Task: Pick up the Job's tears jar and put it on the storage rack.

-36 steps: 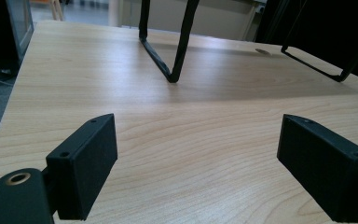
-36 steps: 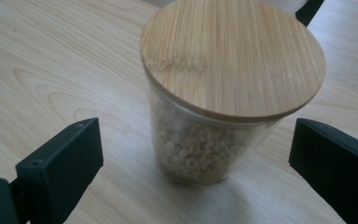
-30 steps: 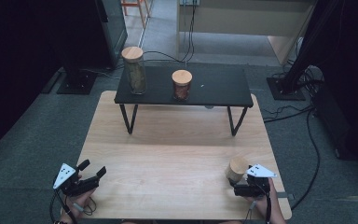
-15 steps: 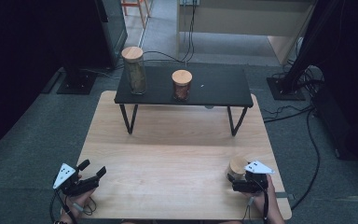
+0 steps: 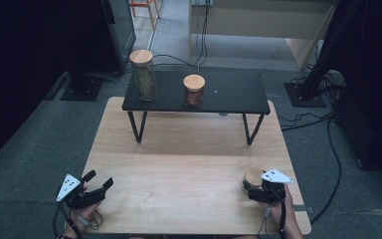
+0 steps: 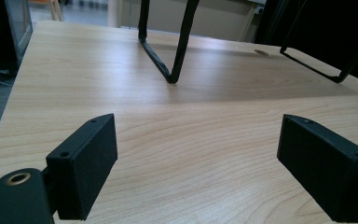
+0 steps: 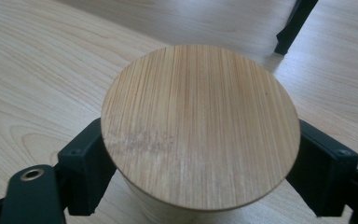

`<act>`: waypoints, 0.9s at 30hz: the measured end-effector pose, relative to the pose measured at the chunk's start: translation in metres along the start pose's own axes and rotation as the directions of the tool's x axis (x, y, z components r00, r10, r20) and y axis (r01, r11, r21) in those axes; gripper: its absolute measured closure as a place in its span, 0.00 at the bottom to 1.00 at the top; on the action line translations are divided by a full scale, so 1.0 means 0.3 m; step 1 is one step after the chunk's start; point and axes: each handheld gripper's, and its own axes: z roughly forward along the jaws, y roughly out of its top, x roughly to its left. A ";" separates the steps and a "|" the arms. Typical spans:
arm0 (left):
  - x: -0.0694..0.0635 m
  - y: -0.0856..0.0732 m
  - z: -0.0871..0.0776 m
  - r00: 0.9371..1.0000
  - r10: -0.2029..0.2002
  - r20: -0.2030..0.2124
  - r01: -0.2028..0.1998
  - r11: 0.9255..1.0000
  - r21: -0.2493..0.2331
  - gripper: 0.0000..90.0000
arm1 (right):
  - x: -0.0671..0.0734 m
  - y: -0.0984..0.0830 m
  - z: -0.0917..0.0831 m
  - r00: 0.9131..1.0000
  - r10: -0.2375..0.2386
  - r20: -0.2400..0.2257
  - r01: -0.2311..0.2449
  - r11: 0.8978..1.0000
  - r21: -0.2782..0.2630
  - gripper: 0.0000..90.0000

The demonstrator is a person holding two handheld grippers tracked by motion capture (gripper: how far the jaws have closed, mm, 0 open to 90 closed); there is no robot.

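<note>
Bamboo is what the round lid is made of, and it sits on a small jar near the right front corner of the wooden table. The right gripper has its two black jaws around this jar, one on each side. They have just been closing in, and in the right gripper view they sit snug against the jar under the lid. The wide lid hides almost all of the jar's body there, so what is inside cannot be seen. In the high view the gripper's grey plate and the hand cover the near part of the jar.

At the left front corner, the left gripper rests low over the table with its jaws spread wide and only bare wood between them. The hand holding it is cut off by the bottom edge of the picture.

Farther back stands a black shelf on thin metal legs. On it are a tall jar and a short jar, both with wooden lids. What fills them is too small and dark to name.
</note>
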 end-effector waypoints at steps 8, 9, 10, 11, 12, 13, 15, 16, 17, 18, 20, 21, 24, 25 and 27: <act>-0.002 -0.001 -0.001 1.000 0.001 -0.002 -0.001 1.000 -0.001 0.14 | -0.010 0.011 0.003 0.999 0.025 -0.022 -0.025 1.000 0.011 0.28; -0.002 -0.001 -0.001 1.000 0.001 -0.002 -0.001 1.000 -0.001 0.14 | -0.009 0.012 0.003 1.000 0.022 -0.021 -0.022 1.000 0.011 0.28; -0.002 -0.001 -0.001 1.000 0.001 -0.002 -0.001 1.000 -0.001 0.14 | -0.009 0.013 0.003 1.000 0.023 -0.021 -0.022 1.000 0.013 0.28; -0.002 -0.001 -0.001 1.000 0.001 -0.001 -0.001 1.000 -0.001 0.14 | -0.011 0.015 0.003 0.999 0.025 -0.022 -0.025 1.000 0.014 0.28; -0.002 -0.001 -0.001 1.000 0.001 -0.001 -0.001 1.000 -0.001 0.14 | -0.012 0.016 0.003 0.999 0.026 -0.024 -0.026 1.000 0.015 0.28; -0.002 -0.001 -0.001 1.000 0.001 -0.001 -0.001 1.000 -0.001 0.14 | -0.012 0.018 0.003 0.999 0.026 -0.023 -0.026 1.000 0.017 0.28; -0.001 -0.001 -0.001 1.000 0.001 -0.001 -0.001 1.000 -0.001 0.14 | -0.008 0.022 0.001 1.000 0.019 -0.017 -0.019 1.000 0.019 0.28; -0.001 -0.001 -0.001 1.000 0.001 -0.001 -0.001 1.000 -0.001 0.14 | -0.005 0.025 0.001 1.000 0.017 -0.014 -0.017 1.000 0.022 0.28; -0.001 -0.001 -0.001 1.000 0.001 -0.001 -0.001 1.000 -0.001 0.14 | -0.004 0.027 0.000 1.000 0.014 -0.012 -0.014 1.000 0.023 0.28; -0.001 -0.001 -0.001 1.000 0.001 0.000 -0.001 1.000 -0.001 0.14 | -0.003 0.028 0.000 1.000 0.012 -0.012 -0.012 1.000 0.023 0.28; -0.001 -0.001 -0.001 1.000 0.001 -0.001 -0.001 1.000 -0.001 0.14 | 0.000 0.031 -0.003 1.000 0.012 -0.008 -0.012 1.000 0.025 0.28; -0.001 -0.001 -0.001 1.000 0.001 -0.001 -0.001 1.000 -0.001 0.14 | 0.000 0.032 -0.005 1.000 0.014 -0.008 -0.013 1.000 0.022 0.28; -0.002 0.000 0.000 1.000 0.002 -0.002 -0.002 1.000 0.001 0.14 | -0.001 0.042 -0.013 1.000 0.014 -0.011 -0.014 1.000 0.019 0.28; -0.002 0.000 0.000 1.000 0.002 -0.002 -0.002 1.000 0.001 0.14 | -0.001 0.045 -0.016 1.000 0.010 -0.011 -0.009 1.000 0.017 0.28; -0.003 0.000 0.000 1.000 0.003 -0.003 -0.003 1.000 0.001 0.14 | -0.002 0.056 -0.022 1.000 0.007 -0.014 -0.007 1.000 0.016 0.28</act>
